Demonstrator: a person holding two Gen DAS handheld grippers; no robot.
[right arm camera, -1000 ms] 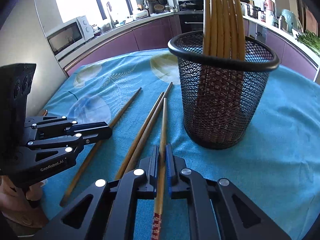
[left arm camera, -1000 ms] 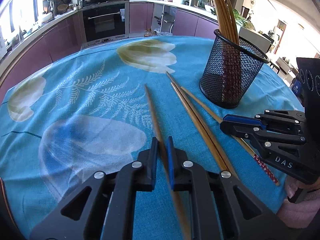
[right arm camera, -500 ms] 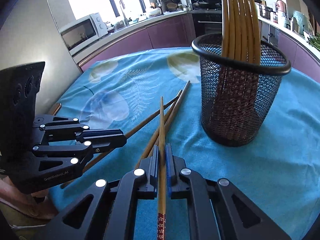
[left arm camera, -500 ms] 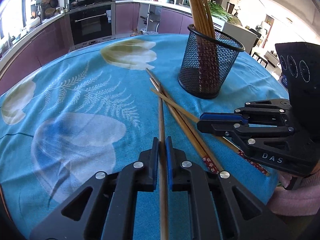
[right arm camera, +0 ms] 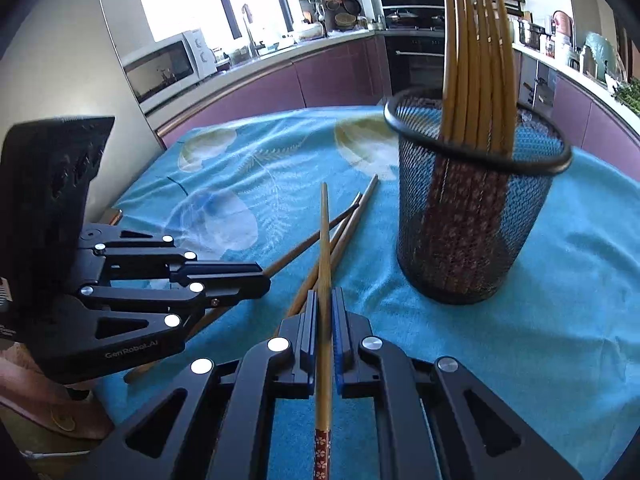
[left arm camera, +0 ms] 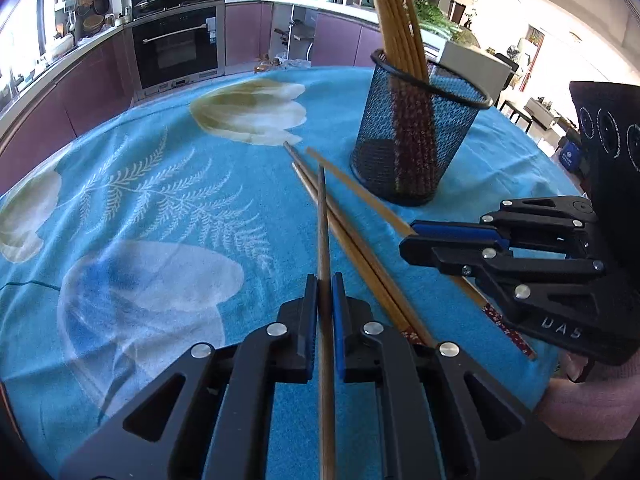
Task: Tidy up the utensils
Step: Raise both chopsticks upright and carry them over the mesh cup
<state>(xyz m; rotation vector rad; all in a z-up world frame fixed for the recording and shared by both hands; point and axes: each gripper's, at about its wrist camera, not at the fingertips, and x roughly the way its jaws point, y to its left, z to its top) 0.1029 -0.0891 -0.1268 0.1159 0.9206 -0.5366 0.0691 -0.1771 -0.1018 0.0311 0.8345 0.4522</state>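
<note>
Jaws of left gripper and right gripper each pinching a chopstick, mesh holder near, bare tablecloth leftward.

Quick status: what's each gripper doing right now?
Left gripper: closed on a chopstick.
Right gripper: closed on another chopstick.

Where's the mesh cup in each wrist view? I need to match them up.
Left wrist: mesh cup upper right of centre, beyond the loose chopsticks.
Right wrist: mesh cup right of centre, large and close.
Shared landmark: the black oven on the far kitchen wall.
</note>
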